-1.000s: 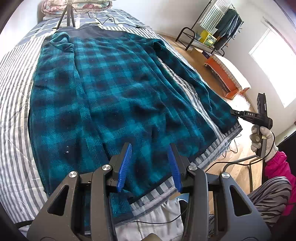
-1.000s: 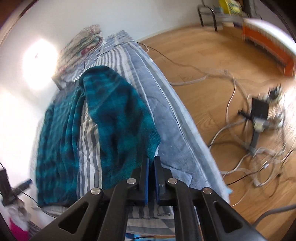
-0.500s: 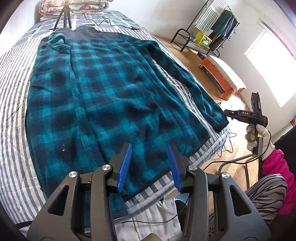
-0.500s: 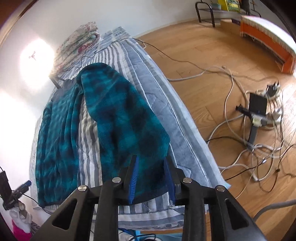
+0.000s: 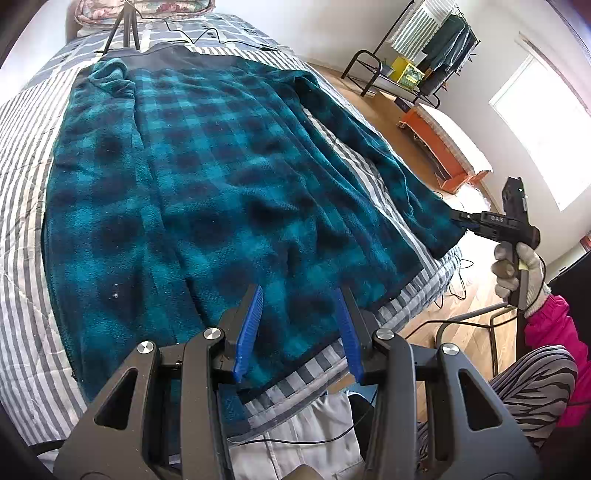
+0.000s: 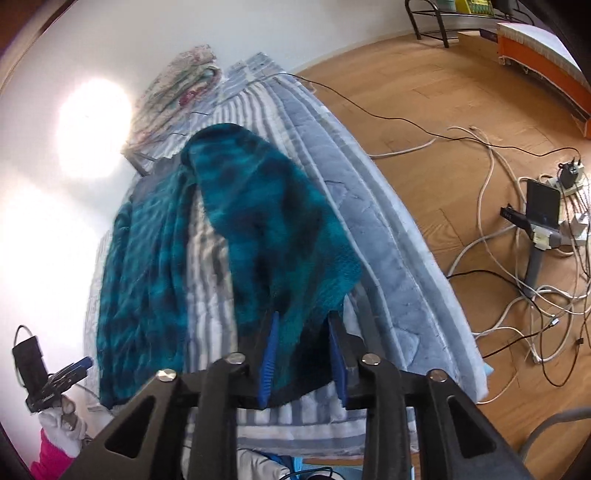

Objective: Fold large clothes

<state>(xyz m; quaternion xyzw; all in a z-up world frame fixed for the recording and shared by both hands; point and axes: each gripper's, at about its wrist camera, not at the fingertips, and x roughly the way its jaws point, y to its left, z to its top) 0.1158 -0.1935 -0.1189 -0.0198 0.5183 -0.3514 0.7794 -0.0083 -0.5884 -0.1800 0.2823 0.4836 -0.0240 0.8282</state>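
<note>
A large teal and black plaid fleece garment (image 5: 221,177) lies spread flat on the striped bed (image 5: 22,221), hem toward me. My left gripper (image 5: 299,295) hovers open just above the hem, with nothing pinched. The right sleeve (image 6: 266,221) runs along the bed's right edge. My right gripper (image 6: 303,321) is at its cuff, jaws opening; the cuff lies loose between the blue pads (image 6: 269,350). The left wrist view shows the right gripper (image 5: 458,221) at the cuff, held by a gloved hand (image 5: 517,266). The left gripper (image 6: 83,363) shows at the lower left of the right wrist view.
A tripod (image 5: 125,29) and a pillow (image 6: 177,81) sit at the head of the bed. On the wooden floor to the right lie tangled cables (image 6: 517,258) and a power strip. A clothes rack (image 5: 424,44) and an orange bench (image 5: 443,147) stand beyond.
The right gripper's jaws went from shut on the sleeve cuff to apart, and the cuff now rests on the bed edge. The left gripper has stayed where it was.
</note>
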